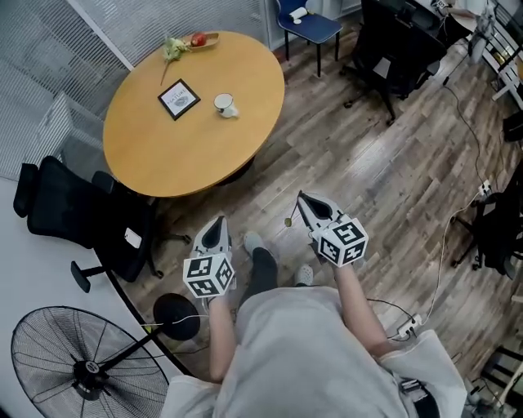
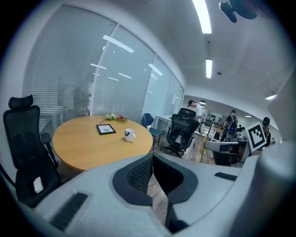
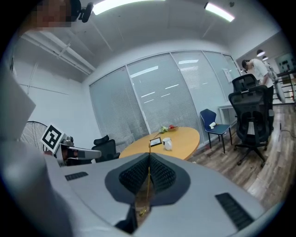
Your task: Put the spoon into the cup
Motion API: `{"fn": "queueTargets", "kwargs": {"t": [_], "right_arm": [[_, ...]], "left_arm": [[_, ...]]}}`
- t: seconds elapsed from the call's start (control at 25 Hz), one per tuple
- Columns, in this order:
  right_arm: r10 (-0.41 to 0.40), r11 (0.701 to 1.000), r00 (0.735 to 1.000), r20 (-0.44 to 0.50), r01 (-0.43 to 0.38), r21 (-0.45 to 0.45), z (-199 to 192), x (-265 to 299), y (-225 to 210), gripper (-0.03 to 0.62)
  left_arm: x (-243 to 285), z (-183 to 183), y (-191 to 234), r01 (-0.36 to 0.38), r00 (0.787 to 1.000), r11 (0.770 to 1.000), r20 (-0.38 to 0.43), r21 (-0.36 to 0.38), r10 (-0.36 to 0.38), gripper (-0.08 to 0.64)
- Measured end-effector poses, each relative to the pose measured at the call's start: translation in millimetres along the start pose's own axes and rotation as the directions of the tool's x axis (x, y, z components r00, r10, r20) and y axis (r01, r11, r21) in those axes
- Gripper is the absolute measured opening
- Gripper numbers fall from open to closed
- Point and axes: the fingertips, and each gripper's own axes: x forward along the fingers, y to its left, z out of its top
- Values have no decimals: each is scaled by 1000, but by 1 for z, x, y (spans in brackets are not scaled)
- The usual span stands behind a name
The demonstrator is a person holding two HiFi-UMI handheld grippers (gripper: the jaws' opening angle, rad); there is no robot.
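Note:
A white cup point(image 1: 225, 104) stands on the round wooden table point(image 1: 163, 151), far ahead of me. It also shows small in the left gripper view as the cup point(image 2: 130, 134) and in the right gripper view as the cup point(image 3: 167, 144). My right gripper point(image 1: 301, 198) is held over the wood floor, well short of the table, shut on a thin gold spoon point(image 1: 289, 219). The spoon's handle point(image 3: 147, 185) runs between the closed jaws of the right gripper point(image 3: 149, 157). My left gripper point(image 1: 218, 222) hangs beside it, with its tips point(image 2: 152, 157) together and nothing between them.
On the table lie a black framed picture point(image 1: 178, 99) and a wooden tray point(image 1: 198, 39) with fruit and greenery. A black office chair point(image 1: 73, 212) stands at the table's near left, with a floor fan point(image 1: 82, 367) below it. A blue chair point(image 1: 306, 24) and a black chair point(image 1: 392, 49) stand beyond.

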Motion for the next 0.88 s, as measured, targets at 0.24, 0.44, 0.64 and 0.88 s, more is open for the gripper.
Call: {"fn": "queueTargets", "kwargs": {"t": [0.24, 0.44, 0.64, 0.88], "right_arm": [[10, 1000, 1000, -23, -10, -21, 20, 64, -1, 2], [1, 1000, 1000, -23, -1, -21, 31, 119, 0, 2], [-24, 999, 1000, -10, 24, -23, 46, 166, 5, 2], [-78, 996, 997, 21, 79, -41, 62, 199, 6, 2]], "left_arm": [[30, 37, 55, -12, 1000, 1000, 26, -24, 12, 9], [46, 50, 111, -30, 999, 998, 22, -52, 31, 9], [60, 65, 164, -34, 999, 997, 19, -76, 35, 9], [77, 78, 203, -1, 1000, 997, 30, -79, 3, 9]]}}
